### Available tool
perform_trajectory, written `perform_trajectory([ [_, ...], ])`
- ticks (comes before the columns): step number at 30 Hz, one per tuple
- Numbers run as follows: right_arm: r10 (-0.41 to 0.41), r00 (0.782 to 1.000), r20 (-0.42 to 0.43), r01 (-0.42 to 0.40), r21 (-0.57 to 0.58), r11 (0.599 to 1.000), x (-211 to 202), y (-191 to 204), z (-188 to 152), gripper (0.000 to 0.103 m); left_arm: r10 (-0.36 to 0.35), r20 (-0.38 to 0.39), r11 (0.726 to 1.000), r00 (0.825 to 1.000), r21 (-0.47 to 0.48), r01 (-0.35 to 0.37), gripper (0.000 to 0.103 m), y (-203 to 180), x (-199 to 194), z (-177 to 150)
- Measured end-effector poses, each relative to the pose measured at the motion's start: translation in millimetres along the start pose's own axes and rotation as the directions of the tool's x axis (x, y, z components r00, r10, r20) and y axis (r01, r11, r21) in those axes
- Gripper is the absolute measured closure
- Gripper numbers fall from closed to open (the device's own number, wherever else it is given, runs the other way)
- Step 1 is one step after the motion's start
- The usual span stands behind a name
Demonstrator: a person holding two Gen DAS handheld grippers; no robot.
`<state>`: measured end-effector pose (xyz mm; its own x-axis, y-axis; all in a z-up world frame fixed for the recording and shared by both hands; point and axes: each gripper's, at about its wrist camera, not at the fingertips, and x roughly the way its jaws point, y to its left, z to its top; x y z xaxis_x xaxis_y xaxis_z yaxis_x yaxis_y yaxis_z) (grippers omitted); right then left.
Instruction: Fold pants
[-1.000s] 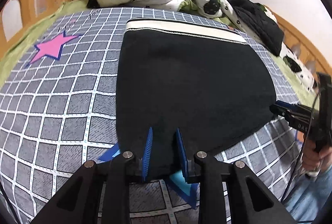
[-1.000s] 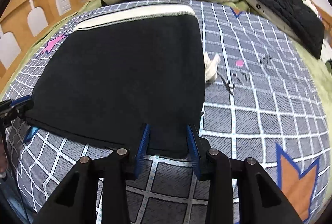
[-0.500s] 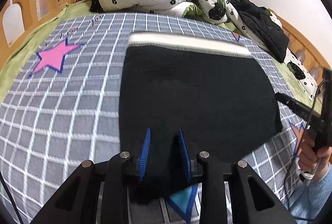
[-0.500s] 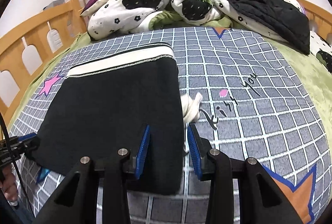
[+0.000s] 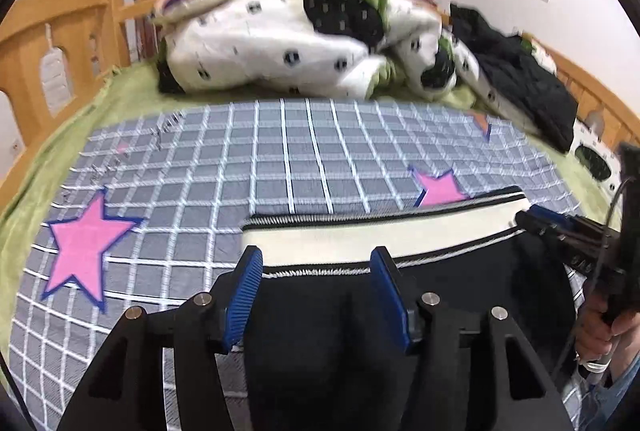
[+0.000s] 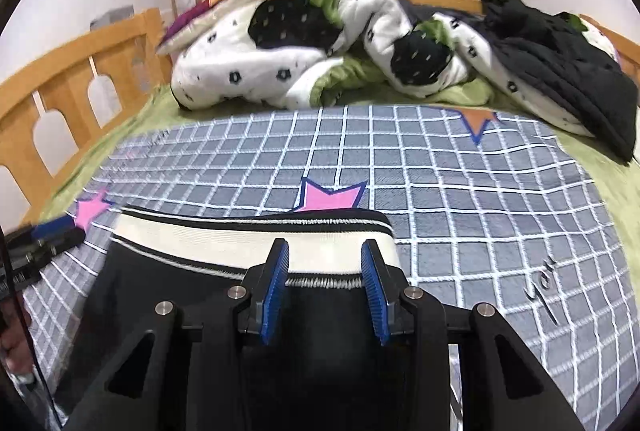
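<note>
Black pants (image 5: 360,343) with a cream waistband (image 6: 248,243) lie folded on the checked bed cover (image 5: 280,151). The hem has been carried up to the waistband. Left tongs (image 5: 316,295) are opening, fabric loose between them; right tongs (image 6: 324,291) stand apart, seemingly unclamped. Withdrawal and smoothing are probably called for next.

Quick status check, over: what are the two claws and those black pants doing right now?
Left gripper opening over the black pants, nothing pinched. Right gripper part open above the cream waistband; grip unclear. Pants lie on the checked blanket. Nothing in the way.
</note>
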<state>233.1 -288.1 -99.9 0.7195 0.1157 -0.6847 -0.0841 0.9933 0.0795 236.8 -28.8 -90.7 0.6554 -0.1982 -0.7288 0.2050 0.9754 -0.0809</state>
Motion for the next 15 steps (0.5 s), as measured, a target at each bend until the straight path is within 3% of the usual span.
perform_trajectory([
  [2, -0.018, 0.998, -0.058, 0.017, -0.012, 1.000, 27, -2, -11, 0.066, 0.044, -0.041, 0.999, 0.998, 0.018, -0.043, 0.049, 3, 25, -10],
  [4, -0.032, 0.999, -0.029, 0.031, -0.046, 0.998, 31, -4, -20, 0.066, 0.052, -0.074, 0.999, 0.996, 0.019, -0.050, 0.046, 7, 46, -20],
  [8, -0.025, 0.999, -0.034, 0.022, -0.068, 0.997, 32, -4, -19, 0.066, 0.023, -0.061, 1.000, 0.998, 0.007, -0.023, 0.045, 9, 41, -14],
  [11, -0.018, 0.999, -0.045, 0.016, -0.045, 0.999, 27, -7, -14, 0.068, -0.011, 0.009, 0.999, 1.000, -0.047, 0.011, 0.045, 12, 34, -7],
  [15, -0.032, 0.999, -0.033, 0.031, -0.020, 0.999, 25, -8, -14, 0.068, 0.019, -0.043, 1.000, 0.999, -0.021, -0.020, 0.043, 5, 50, -11],
])
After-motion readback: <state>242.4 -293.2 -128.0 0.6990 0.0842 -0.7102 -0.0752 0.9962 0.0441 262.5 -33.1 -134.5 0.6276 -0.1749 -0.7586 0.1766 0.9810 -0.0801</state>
